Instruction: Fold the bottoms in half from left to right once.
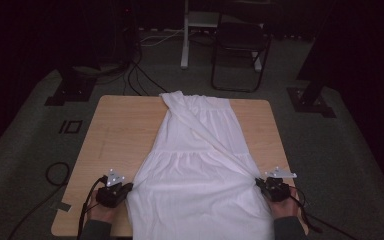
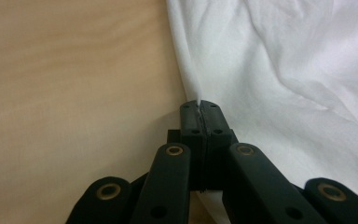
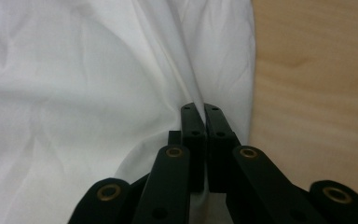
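I had the left gripper (image 1: pixel 128 188) clamped on the white dress's (image 1: pixel 200 165) left side edge and the right gripper (image 1: pixel 258 182) pinched on its right side edge, so the cloth lay between them, long axis running straight away from me up the worktop (image 1: pixel 115 130). Bare wood flanked both sides (far more beyond the left gripper); the hem overhung the near edge.
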